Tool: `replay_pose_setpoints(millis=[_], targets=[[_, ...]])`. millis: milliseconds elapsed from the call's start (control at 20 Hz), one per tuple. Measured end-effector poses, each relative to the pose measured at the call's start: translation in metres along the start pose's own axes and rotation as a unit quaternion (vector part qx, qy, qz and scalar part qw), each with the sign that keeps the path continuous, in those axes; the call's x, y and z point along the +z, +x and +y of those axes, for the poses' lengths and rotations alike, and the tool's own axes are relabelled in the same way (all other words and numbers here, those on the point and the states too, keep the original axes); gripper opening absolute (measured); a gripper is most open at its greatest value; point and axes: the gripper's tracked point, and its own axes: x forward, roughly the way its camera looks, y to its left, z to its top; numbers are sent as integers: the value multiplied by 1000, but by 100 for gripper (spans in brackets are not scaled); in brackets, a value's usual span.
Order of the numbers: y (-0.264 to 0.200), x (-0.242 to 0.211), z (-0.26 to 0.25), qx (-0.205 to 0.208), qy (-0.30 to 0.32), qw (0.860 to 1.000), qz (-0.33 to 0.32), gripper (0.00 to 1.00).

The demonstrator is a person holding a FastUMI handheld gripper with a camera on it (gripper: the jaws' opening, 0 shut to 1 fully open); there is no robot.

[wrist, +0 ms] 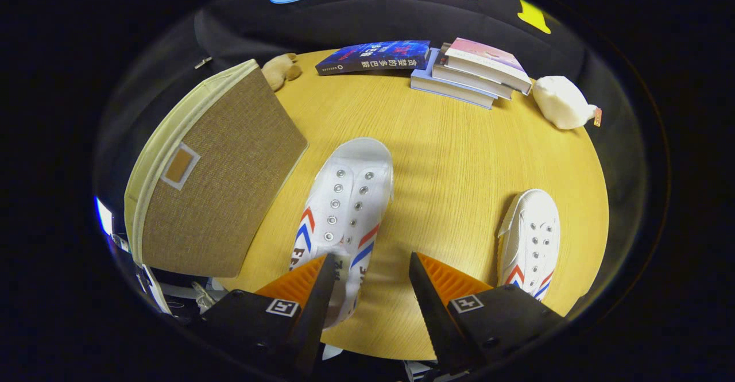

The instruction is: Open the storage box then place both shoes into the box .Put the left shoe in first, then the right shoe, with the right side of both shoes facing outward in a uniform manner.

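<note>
Tongs (370, 267) apart above white shoe (344, 209), chevron stripes, side lettering partly hidden, second shoe (531, 244) beside

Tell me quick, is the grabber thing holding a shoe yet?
Hand-held gripper: open, holding nothing; its fingers straddle the heel end of the nearer white shoe without pressing on it.

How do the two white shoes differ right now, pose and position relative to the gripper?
The near shoe lies just ahead of the open gripper, its heel end partly between the fingers; the far shoe lies off beyond the right finger. The near shoe sits close to the storage box; the far shoe sits by the table's edge. Both are white, laceless, red-and-blue striped, toes pointing away.
</note>
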Motion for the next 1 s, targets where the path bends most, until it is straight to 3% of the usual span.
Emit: replay_pose_setpoints(millis=[150, 350, 500, 550, 700, 850, 1000], targets=[[15, -2, 6, 15, 23, 999, 24, 65], [23, -1, 12, 16, 31, 999, 33, 59], [25, -2, 19, 34, 44, 997, 44, 43], [26, -3, 18, 32, 55, 997, 47, 28], [24, 0, 18, 40, 70, 996, 44, 23], [25, 0, 16, 37, 115, 992, 44, 7], [17, 4, 23, 36, 139, 989, 37, 5]])
